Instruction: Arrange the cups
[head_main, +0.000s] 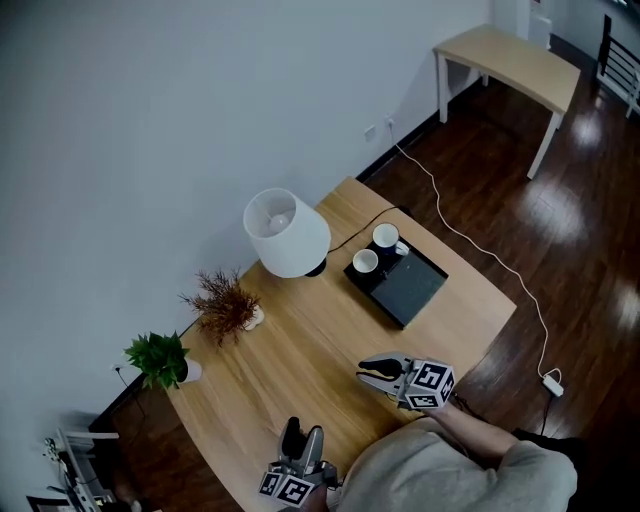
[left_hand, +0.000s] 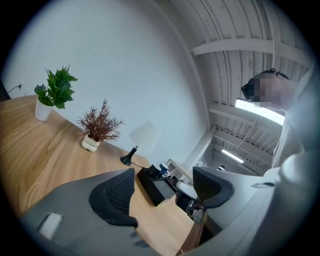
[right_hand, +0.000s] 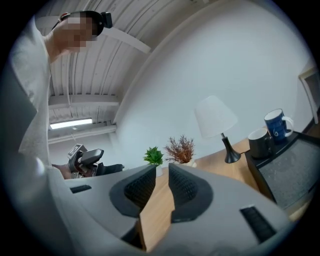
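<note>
Both cups (head_main: 386, 236) sit on the tray (head_main: 415, 290) beside the lamp (head_main: 287, 232), so the spread, empty left gripper (head_main: 301, 438) or the pressed-together, empty right gripper (head_main: 372, 372) may knock that lamp while reaching.

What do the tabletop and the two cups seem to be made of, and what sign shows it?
Tabletop: likely wood or wood-look laminate, matt; grain streaks. Blue cup: probably glazed ceramic; glossy highlights. Black cup: probably ceramic too, duller finish.
</note>
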